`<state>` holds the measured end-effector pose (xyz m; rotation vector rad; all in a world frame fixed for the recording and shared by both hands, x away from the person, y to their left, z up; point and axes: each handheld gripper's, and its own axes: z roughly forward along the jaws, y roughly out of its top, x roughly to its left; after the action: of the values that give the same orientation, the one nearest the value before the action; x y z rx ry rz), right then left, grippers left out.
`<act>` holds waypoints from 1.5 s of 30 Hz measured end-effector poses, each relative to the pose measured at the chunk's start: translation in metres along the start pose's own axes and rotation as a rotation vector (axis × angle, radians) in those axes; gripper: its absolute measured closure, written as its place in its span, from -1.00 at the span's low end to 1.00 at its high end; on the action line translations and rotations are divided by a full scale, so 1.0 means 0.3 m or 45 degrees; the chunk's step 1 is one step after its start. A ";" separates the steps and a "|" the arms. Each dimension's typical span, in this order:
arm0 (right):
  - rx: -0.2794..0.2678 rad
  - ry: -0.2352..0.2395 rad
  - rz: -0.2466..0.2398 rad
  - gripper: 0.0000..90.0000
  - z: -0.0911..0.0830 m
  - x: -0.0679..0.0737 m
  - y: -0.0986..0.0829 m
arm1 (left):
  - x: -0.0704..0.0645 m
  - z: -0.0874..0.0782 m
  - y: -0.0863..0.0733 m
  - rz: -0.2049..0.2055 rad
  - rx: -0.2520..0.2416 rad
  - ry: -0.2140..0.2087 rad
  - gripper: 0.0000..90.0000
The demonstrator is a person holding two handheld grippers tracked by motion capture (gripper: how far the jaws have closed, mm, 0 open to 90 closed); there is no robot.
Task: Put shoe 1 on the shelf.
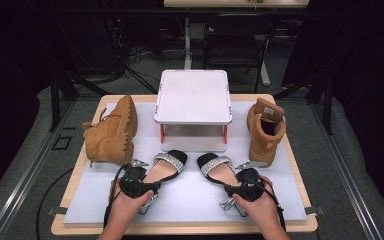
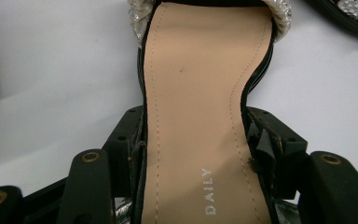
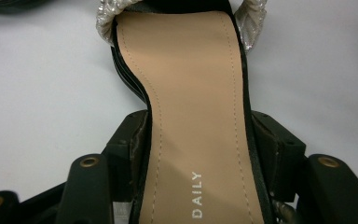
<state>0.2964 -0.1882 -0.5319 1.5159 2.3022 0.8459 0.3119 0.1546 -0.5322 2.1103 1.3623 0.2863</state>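
Left gripper (image 1: 141, 176) fingers clamping left sandal (image 1: 166, 167), right gripper (image 1: 244, 176) fingers clamping right sandal (image 1: 217, 167), heels hidden.

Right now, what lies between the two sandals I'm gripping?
Nothing: in the high view, only bare white mat separates the left sandal from the right sandal.

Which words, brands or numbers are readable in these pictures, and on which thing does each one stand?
"DAILY": pale letters on the tan insole of the left sandal, between the left gripper jaws.
"DAILY": the same on the insole of the right sandal, between the right gripper jaws.
No text can be read on the boots or the white stand.
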 end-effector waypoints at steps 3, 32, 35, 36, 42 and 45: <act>-0.011 -0.021 -0.004 -0.08 -0.009 0.007 0.008 | -0.004 0.003 0.004 0.008 0.011 0.013 -0.06; -0.053 -0.085 0.045 -0.08 0.060 0.036 0.172 | -0.020 0.051 0.155 0.011 -0.029 0.079 -0.06; -0.046 -0.085 0.059 -0.08 0.072 0.031 0.183 | -0.012 0.057 0.168 -0.002 -0.041 0.091 -0.06; -0.047 -0.087 0.062 -0.08 0.077 0.031 0.187 | -0.011 0.058 0.174 -0.006 -0.037 0.093 -0.06; -0.042 -0.093 0.077 -0.08 0.098 0.026 0.206 | -0.017 0.084 0.203 -0.009 -0.026 0.104 -0.06; -0.034 -0.096 0.099 -0.08 0.109 0.018 0.212 | -0.021 0.099 0.212 -0.014 -0.020 0.109 -0.06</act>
<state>0.3584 -0.1546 -0.5197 1.6065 2.1834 0.8206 0.3711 0.1195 -0.5173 2.0986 1.4157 0.3851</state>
